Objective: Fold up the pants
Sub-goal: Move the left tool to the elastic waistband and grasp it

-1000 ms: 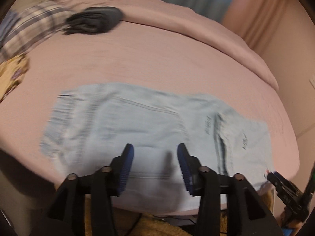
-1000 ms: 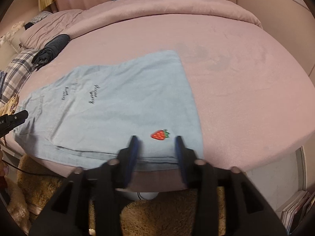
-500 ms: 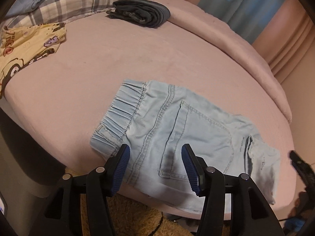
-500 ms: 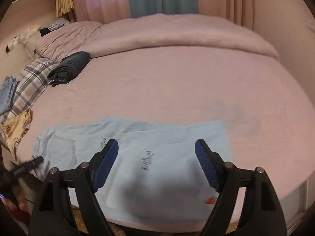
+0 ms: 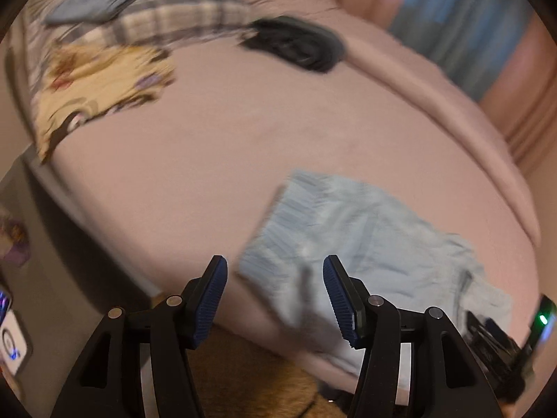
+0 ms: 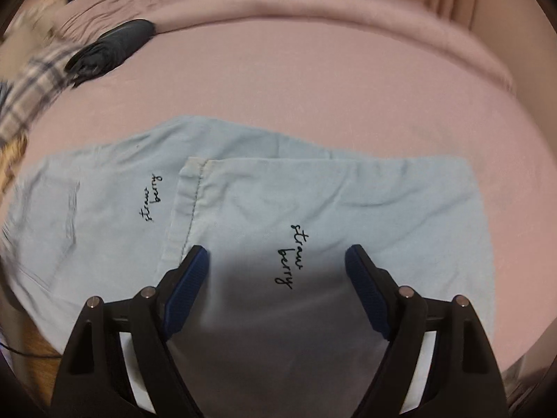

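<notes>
1. Light blue pants point(image 6: 264, 216) lie flat on a pink bed point(image 6: 313, 80), at the bed's near edge. One leg end is folded back over the rest, its stitched hem point(image 6: 189, 205) lying on top. Black script reading "straw berry" shows twice on the fabric.
2. In the left wrist view, which is blurred, the pants point(image 5: 365, 244) show their gathered elastic waistband point(image 5: 282, 223).
3. The right gripper point(image 6: 276, 292) hangs over the pants' folded layer, blue-padded jaws spread wide and holding nothing. Its shadow falls on the cloth between them.
4. The left gripper point(image 5: 275, 303) sits near the waistband corner, jaws apart and empty.
5. Beyond the pants, toward the head of the bed, rests a dark rolled garment point(image 6: 111, 48).
6. Beside that garment lies plaid fabric point(image 5: 181, 17), with yellow printed fabric point(image 5: 94, 87) next to it.
7. Behind the bed hang pink and blue curtains point(image 5: 463, 24).
</notes>
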`<state>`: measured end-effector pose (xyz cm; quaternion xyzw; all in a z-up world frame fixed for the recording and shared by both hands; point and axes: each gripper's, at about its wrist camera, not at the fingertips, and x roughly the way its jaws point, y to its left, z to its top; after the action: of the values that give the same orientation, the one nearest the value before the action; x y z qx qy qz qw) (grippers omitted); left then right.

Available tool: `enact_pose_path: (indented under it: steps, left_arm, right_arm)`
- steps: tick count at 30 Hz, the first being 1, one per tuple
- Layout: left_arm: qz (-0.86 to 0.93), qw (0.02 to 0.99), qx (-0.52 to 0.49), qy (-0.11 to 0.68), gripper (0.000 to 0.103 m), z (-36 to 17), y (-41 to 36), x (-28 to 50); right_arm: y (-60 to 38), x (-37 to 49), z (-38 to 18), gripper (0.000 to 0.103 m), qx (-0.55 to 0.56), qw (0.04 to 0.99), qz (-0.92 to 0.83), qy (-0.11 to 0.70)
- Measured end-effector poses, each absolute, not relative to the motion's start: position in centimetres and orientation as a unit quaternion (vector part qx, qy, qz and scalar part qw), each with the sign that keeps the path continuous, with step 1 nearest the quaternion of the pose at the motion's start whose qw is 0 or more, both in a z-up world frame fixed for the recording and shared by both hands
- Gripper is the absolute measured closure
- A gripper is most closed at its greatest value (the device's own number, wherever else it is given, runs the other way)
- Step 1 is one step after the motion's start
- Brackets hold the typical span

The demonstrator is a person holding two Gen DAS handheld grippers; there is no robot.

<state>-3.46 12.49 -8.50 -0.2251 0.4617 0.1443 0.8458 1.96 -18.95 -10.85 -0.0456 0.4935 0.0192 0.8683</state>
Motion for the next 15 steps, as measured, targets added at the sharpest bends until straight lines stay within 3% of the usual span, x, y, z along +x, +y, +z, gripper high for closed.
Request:
enact_pose_path:
  steps: [15]
  left_arm:
    - [0.114, 0.828, -0.279, 0.474, 0.045, -11.9, 13.7, -3.4]
  right_arm:
    - [-19.9, 1.9, -10.2, 0.02, -0.023, 0.862, 0.026, 0.506]
